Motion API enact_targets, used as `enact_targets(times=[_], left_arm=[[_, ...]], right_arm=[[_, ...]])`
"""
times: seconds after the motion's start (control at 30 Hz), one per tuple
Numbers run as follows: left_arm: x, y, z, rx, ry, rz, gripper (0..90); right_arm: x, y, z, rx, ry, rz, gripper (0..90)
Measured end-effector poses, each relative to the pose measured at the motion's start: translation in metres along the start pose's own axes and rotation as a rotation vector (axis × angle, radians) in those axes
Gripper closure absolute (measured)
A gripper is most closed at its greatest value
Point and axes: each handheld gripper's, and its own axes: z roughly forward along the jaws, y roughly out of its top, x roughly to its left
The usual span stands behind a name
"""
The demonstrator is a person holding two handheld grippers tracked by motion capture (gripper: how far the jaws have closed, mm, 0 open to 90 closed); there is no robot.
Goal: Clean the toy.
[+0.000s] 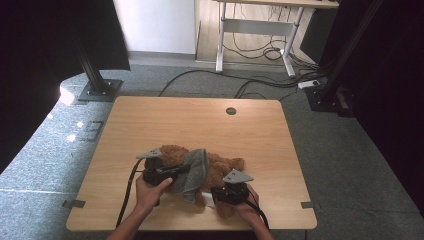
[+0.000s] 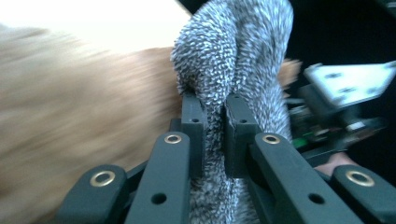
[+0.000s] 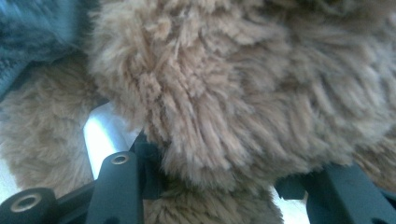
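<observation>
Item: brown plush bear (image 1: 220, 167), long axis nine-to-three. Left gripper (image 2: 215, 126) pinches grey cloth (image 1: 195, 170) at bear's nine o'clock end; right gripper (image 3: 224, 182) half-closed, squeezing a plush limb at five o'clock.

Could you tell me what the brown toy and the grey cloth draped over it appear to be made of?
The brown toy looks like plush: long, shaggy tan pile, probably synthetic. The grey cloth looks like a looped terry or microfibre fabric, matte and speckled grey and white, bunching softly where the left gripper pinches it.
</observation>
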Motion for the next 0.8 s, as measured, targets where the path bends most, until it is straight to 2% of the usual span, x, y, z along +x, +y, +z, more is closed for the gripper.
enact_targets(times=[0.1, 0.2, 0.3, 0.37, 0.47, 0.53, 0.67, 0.77, 0.8], left_arm=[[-0.024, 0.011, 0.019, 0.029, -0.027, 0.056, 80.1], [-0.040, 0.018, 0.044, 0.060, -0.052, 0.072, 79.8], [-0.045, 0.016, 0.066, 0.110, -0.015, 0.098, 79.6], [-0.040, 0.014, 0.069, 0.115, -0.003, 0.093, 79.7], [-0.027, 0.012, 0.061, 0.099, -0.001, 0.057, 79.6], [-0.018, 0.012, 0.049, 0.086, 0.018, 0.038, 79.3], [0.006, 0.015, 0.020, 0.063, 0.095, 0.010, 79.0], [0.027, 0.017, -0.003, 0.048, 0.168, -0.001, 78.9], [0.034, 0.016, -0.011, 0.039, 0.170, -0.018, 79.0]], right_arm=[[0.005, 0.001, 0.001, -0.001, -0.010, -0.016, 47.5], [0.008, 0.001, 0.001, -0.002, -0.020, -0.032, 47.4], [0.007, -0.001, 0.001, -0.005, -0.016, -0.027, 47.5], [0.007, -0.002, 0.001, 0.003, -0.014, -0.026, 48.0], [0.007, -0.003, 0.001, 0.002, -0.013, -0.031, 48.2], [0.006, -0.004, 0.001, -0.002, -0.006, -0.030, 48.3], [0.004, -0.005, 0.001, -0.003, 0.005, -0.023, 48.7], [0.004, -0.005, 0.000, -0.002, 0.010, -0.021, 48.8], [0.004, -0.006, 0.000, -0.004, 0.014, -0.021, 48.7]])
